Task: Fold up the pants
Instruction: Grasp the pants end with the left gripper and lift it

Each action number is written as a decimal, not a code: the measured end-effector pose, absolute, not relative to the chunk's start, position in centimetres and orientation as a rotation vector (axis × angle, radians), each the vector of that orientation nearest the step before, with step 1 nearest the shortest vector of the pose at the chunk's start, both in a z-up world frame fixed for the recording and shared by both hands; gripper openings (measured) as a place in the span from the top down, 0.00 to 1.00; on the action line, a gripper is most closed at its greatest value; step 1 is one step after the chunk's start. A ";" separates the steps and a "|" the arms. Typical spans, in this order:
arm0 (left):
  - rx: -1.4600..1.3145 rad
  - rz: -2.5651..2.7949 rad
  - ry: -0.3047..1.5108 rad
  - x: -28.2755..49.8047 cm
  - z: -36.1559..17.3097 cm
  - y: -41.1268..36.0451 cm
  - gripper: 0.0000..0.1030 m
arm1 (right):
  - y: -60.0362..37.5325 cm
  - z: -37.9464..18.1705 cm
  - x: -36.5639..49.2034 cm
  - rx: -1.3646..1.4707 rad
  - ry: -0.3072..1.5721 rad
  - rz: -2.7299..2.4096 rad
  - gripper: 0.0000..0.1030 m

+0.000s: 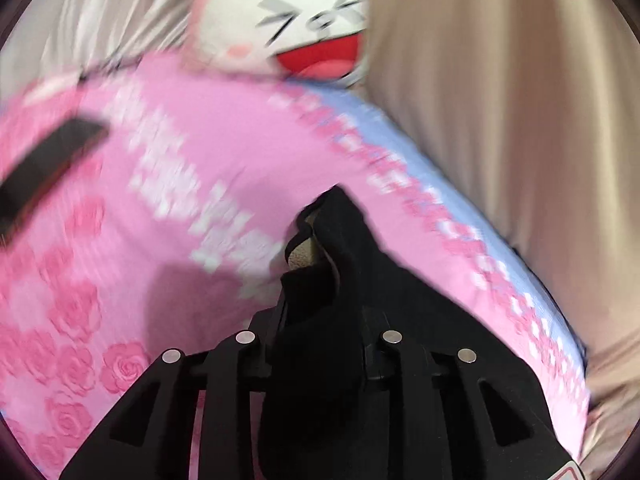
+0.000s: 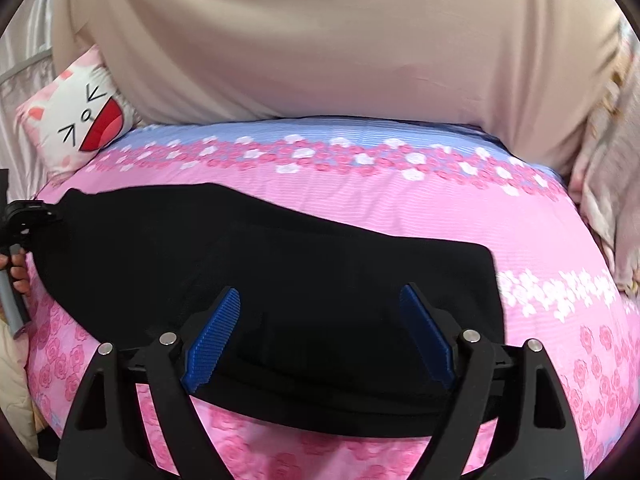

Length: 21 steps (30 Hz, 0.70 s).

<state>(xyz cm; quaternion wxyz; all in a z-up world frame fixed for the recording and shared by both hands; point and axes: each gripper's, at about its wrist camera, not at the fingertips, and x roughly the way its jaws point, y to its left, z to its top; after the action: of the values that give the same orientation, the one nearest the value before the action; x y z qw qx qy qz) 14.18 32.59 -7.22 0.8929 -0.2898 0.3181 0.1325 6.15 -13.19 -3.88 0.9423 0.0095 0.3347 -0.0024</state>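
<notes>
Black pants (image 2: 256, 264) — left claw (image 1: 316, 240) pinching them, right claw (image 2: 320, 320) spread.

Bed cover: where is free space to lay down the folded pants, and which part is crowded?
Free: the pink strip of the bed cover between the black pants and the flower band, and the patch right of the pants. Crowded: the far left, where the left gripper pinches the pants near the cat pillow. The right gripper hangs open over the pants.
</notes>
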 end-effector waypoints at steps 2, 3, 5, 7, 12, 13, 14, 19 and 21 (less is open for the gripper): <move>-0.530 0.219 0.622 13.8 -4.7 30.0 0.80 | -14.7 -3.9 5.7 0.043 0.677 -0.031 0.21; -0.489 0.183 0.604 13.6 -3.3 28.2 0.80 | -15.7 -4.0 5.5 0.062 0.677 -0.045 0.21; -0.424 0.101 0.579 13.4 -0.9 24.5 0.80 | -17.5 -4.1 4.8 0.099 0.670 -0.070 0.21; -0.371 0.019 0.564 13.1 1.0 20.7 0.80 | -19.1 -4.1 4.2 0.128 0.662 -0.092 0.21; -0.235 -0.194 0.558 12.6 4.1 8.4 0.80 | -23.0 -4.0 2.2 0.191 0.633 -0.137 0.21; -0.211 -0.227 0.571 12.6 4.1 6.1 0.80 | -23.9 -4.0 1.7 0.204 0.626 -0.146 0.21; -0.183 -0.261 0.591 12.5 3.7 3.2 0.80 | -24.6 -4.1 1.4 0.212 0.621 -0.157 0.21; -0.042 -0.391 0.729 11.8 -0.6 -9.2 0.80 | -28.9 -4.5 -0.6 0.276 0.596 -0.206 0.21; 0.021 -0.395 0.768 11.7 -2.7 -12.3 0.80 | -30.5 -4.9 -1.2 0.298 0.593 -0.221 0.21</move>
<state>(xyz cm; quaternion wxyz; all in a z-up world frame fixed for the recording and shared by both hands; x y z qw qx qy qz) 11.70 -12.26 -2.73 0.9083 0.0103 0.3720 -0.1912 -1.19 -30.50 -4.88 0.9395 0.1460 0.2903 -0.1084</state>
